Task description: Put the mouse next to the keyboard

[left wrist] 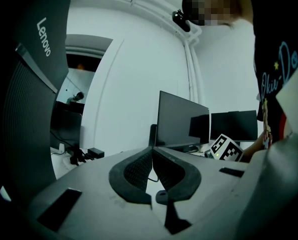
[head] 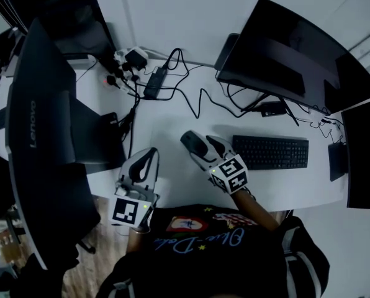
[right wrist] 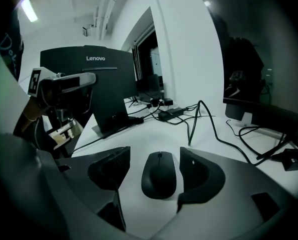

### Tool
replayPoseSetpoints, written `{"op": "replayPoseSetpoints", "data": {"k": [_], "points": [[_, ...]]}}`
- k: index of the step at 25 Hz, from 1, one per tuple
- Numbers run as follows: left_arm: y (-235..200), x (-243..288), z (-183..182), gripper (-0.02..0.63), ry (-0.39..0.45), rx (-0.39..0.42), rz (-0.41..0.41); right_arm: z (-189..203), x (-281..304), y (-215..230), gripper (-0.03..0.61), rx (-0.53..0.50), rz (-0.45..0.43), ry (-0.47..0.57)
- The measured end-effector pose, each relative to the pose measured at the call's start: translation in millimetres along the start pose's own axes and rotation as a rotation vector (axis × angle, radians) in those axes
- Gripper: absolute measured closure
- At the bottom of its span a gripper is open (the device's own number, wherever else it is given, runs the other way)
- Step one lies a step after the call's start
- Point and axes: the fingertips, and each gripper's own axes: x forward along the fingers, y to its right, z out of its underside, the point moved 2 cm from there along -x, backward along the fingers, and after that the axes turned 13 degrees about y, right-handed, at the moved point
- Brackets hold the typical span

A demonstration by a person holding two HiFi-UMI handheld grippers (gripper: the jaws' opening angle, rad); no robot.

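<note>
We note a black mouse [right wrist: 159, 175], oval and smooth, with its scroll wheel at the far end, lying flat on the white worktop [head: 172, 120]. We record a black keyboard [head: 270, 151] flat on the same worktop, its left end near the mouse, not touching it.

In the head view the right gripper [head: 199, 139] covers most of the mouse [right wrist: 159, 175], whose outline there merges with the dark jaws. A monitor [head: 365, 154] is cut off by the right edge. The plugs [head: 120, 73] are too small to tell apart.
</note>
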Motion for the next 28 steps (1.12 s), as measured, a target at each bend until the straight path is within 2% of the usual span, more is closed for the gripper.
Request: {"op": "replayPoseSetpoints", "data": {"k": [15,28], "points": [[-12,6,20,0.612,-0.052,-0.010,-0.042,54,40,8,0.287,-0.039,-0.036,-0.199],[-11,4,22,0.612,-0.044,-0.026,-0.035,60,43,11,0.287,-0.062,-0.027,-0.223]]}}
